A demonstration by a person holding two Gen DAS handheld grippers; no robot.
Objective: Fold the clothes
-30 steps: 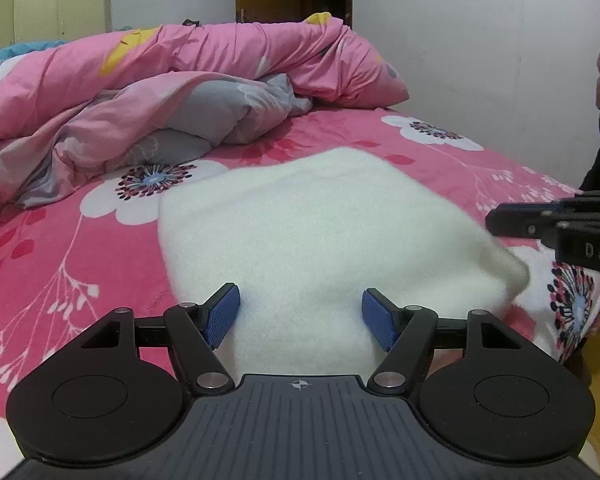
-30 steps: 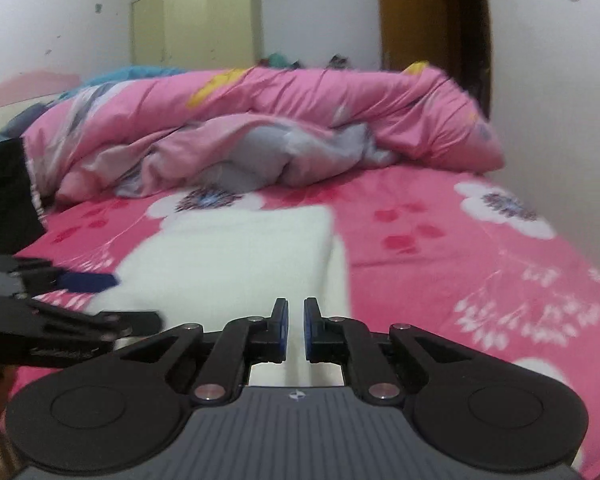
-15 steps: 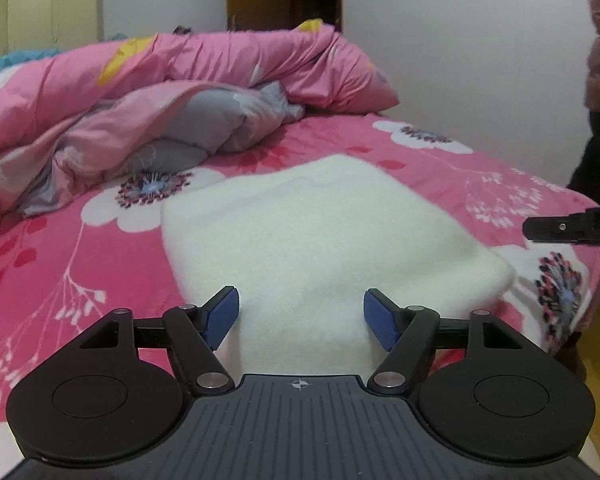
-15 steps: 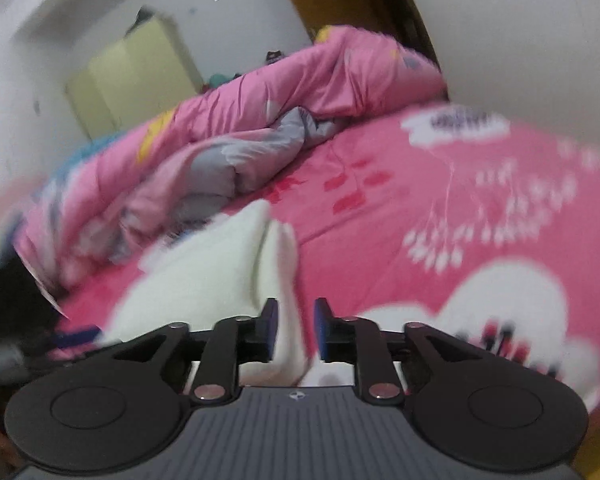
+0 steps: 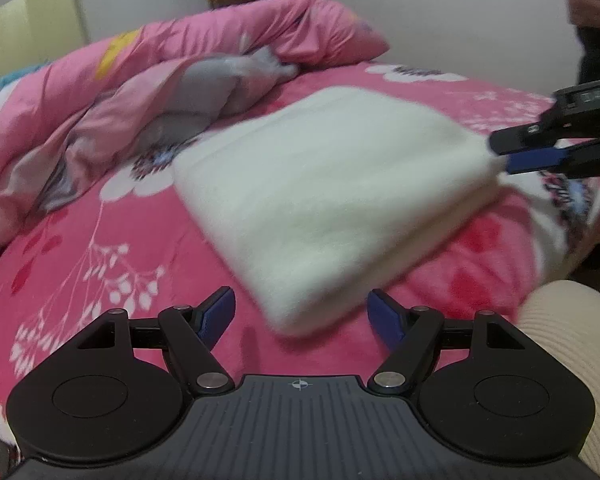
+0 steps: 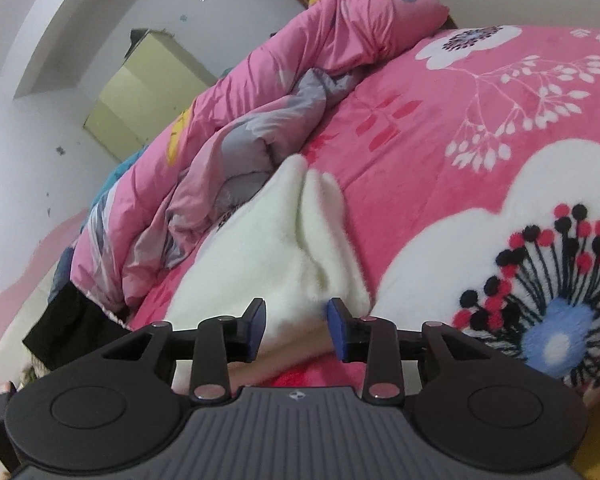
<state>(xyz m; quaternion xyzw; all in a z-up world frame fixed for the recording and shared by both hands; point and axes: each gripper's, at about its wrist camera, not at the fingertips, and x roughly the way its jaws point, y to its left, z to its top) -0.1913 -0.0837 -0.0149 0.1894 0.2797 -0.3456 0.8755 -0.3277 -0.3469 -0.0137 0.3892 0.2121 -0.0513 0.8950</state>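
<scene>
A soft, fluffy white folded cloth (image 5: 332, 200) is lying flat on the pink flowery bed blanket (image 5: 100, 248). The left gripper (image 5: 300, 316) and the right gripper (image 6: 296, 324) are both sitting with fingers apart, holding nothing.

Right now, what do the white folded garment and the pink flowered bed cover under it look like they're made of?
The white folded garment looks like fleece or plush knit: matte, fuzzy surface, thick soft rounded edges, though motion blur leaves it open. The pink flowered bed cover looks like plush, velvety fabric: a short fluffy nap shows around the printed flower. Neither shows any sheen.
</scene>
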